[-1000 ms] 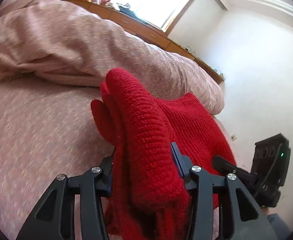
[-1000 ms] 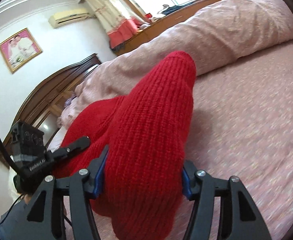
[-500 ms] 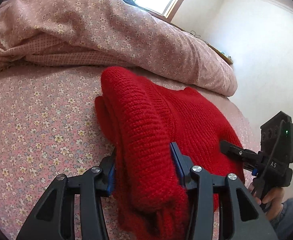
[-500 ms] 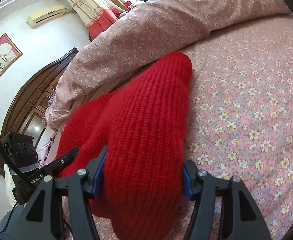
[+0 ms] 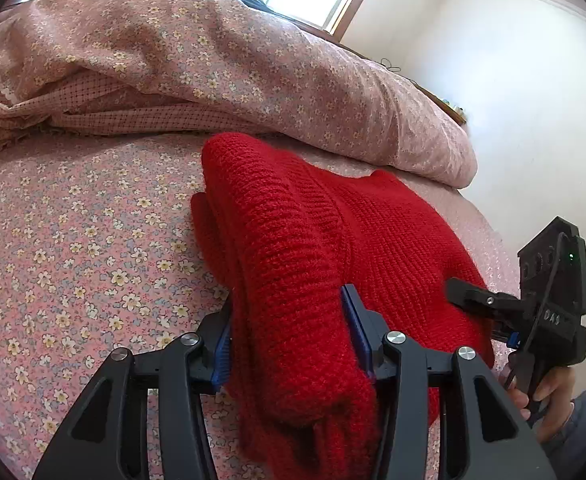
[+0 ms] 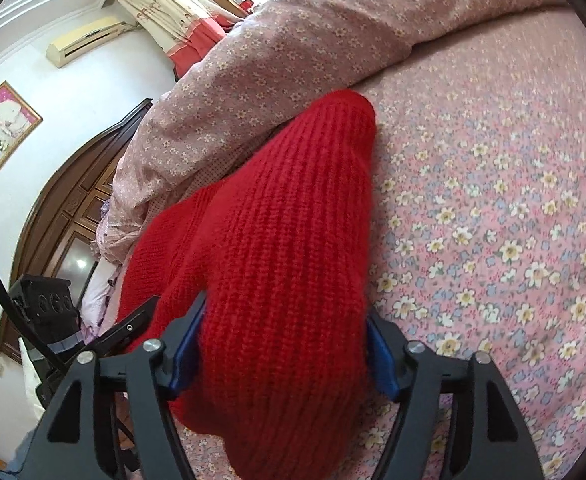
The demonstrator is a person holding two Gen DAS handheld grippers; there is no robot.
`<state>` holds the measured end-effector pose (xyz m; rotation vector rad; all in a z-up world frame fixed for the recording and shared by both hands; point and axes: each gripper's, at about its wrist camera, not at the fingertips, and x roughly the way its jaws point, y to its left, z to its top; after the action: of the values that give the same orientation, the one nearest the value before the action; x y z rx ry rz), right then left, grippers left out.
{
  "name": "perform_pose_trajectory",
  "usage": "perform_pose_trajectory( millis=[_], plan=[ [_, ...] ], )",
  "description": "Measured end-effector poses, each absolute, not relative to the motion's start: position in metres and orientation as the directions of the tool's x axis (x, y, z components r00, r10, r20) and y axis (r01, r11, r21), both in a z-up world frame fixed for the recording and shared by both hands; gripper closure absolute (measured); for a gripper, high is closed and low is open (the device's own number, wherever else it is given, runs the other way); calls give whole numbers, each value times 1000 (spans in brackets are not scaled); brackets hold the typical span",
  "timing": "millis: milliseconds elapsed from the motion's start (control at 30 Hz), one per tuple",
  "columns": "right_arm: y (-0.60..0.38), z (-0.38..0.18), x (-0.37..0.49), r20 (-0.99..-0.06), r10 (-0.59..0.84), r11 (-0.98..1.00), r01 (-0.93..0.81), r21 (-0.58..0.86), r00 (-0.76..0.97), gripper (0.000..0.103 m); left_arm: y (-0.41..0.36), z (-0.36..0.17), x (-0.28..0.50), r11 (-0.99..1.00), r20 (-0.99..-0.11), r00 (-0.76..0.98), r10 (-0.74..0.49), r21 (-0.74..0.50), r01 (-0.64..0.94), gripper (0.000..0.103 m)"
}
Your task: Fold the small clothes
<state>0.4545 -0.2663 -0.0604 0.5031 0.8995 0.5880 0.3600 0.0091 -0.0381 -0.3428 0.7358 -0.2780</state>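
A red knitted sweater lies on the flowered pink bedsheet. My left gripper is shut on a thick folded bunch of it at its left edge. My right gripper is shut on another folded bunch of the sweater, which fills the middle of the right wrist view. Each gripper shows in the other's view: the right gripper at the sweater's right side, the left gripper at lower left. The fabric hides both sets of fingertips.
A bunched flowered duvet lies just behind the sweater across the bed. A dark wooden headboard and white walls stand beyond. The bedsheet stretches to the right of the sweater.
Both grippers have come down toward the bed with the sweater held; the folded part now rests lower on the sheet. The grips have not changed.
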Motion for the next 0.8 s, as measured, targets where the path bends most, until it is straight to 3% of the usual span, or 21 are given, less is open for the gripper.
perform_pose_trajectory(
  millis=[100,267,367,433,533,667,800],
  plan=[
    [-283,-71,460,-460,759,587,-180,789,461,17,11,-40,361,908,-604,710,-362,-401,122,61],
    [-312,-87,466,-309,818,386,-67,920,485,17,12,-42,360,905,-601,710,-365,-409,119,61],
    [-305,-84,468,-364,814,437,-63,897,452,21,11,-42,359,907,-601,713,-361,-405,118,61],
    [-295,-82,467,-453,781,532,-77,844,431,34,10,-42,359,908,-604,711,-361,-402,119,60],
    [-297,-86,465,-466,774,540,-64,839,428,50,9,-42,358,906,-602,708,-369,-403,129,58],
    [-295,-81,464,-522,738,599,-60,798,427,53,4,-42,356,917,-607,712,-354,-374,138,57],
    [-294,-82,465,-517,745,592,-61,803,422,53,4,-43,356,912,-604,710,-362,-386,136,57]
  ],
)
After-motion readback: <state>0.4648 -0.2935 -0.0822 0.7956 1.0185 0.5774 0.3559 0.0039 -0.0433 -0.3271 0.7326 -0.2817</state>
